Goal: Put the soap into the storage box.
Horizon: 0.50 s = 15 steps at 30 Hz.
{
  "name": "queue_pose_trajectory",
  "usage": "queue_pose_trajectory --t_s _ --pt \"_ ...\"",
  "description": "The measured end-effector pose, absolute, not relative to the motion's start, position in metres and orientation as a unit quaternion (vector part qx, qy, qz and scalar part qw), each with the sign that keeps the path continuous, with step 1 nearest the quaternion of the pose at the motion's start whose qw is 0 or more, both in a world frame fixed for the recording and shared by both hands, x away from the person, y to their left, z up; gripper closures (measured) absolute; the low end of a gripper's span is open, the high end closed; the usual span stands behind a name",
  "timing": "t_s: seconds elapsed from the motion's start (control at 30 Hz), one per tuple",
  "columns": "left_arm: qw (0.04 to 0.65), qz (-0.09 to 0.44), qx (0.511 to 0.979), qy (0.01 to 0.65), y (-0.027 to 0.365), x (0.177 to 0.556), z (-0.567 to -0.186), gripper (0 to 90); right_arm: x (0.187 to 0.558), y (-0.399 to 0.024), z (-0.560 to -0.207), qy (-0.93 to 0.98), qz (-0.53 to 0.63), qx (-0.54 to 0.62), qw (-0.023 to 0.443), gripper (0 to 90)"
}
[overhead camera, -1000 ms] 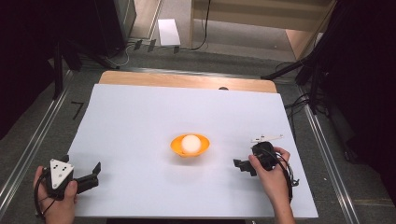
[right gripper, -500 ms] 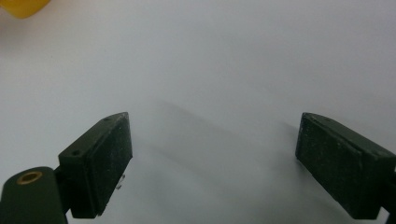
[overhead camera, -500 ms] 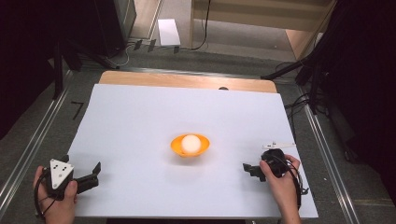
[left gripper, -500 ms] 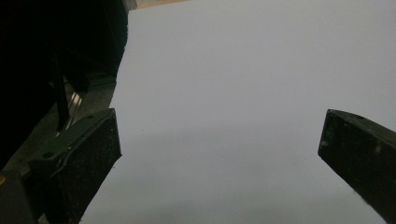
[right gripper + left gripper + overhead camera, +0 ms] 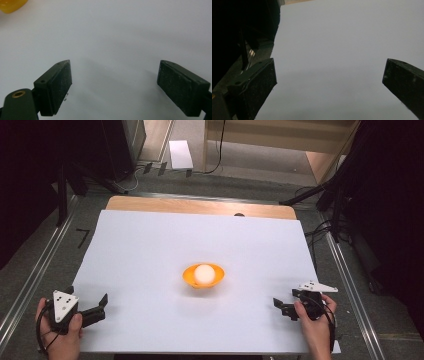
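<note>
Orange bowl (image 5: pixel 203 279) w/ white ball (image 5: pixel 204 273), unlabelled

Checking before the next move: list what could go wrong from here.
1. The white ball sits loose in the shallow orange bowl; a nudge to the rim could tip it out and send it rolling across the white sheet.
2. The right gripper, jaws just closing on nothing, lies near the sheet's front right corner; its trailing cable could snag the edge.

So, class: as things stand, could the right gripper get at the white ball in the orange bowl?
Probably yes. The right gripper has open, empty jaws that have just been closing, and bare white table lies between it and the bowl. The ball sits uncovered on top, so nothing blocks the way.
</note>
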<state>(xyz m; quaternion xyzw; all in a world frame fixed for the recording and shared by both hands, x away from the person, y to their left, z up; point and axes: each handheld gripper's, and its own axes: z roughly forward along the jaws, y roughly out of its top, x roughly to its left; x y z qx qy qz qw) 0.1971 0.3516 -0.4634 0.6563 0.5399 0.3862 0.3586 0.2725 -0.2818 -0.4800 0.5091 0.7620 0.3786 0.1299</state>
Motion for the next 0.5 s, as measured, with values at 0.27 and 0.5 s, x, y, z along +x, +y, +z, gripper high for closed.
queue_pose_trajectory --t_s 0.27,0.5 --pt "0.36 0.385 0.656 0.54 0.352 0.197 -0.463 0.0 0.258 -0.302 -0.486 0.74 0.409 0.509 0.16 12.7" --pt "0.358 0.385 0.656 0.541 0.352 0.198 -0.463 0.0 0.253 -0.309 -0.486 0.722 0.433 0.514 0.167 12.7"
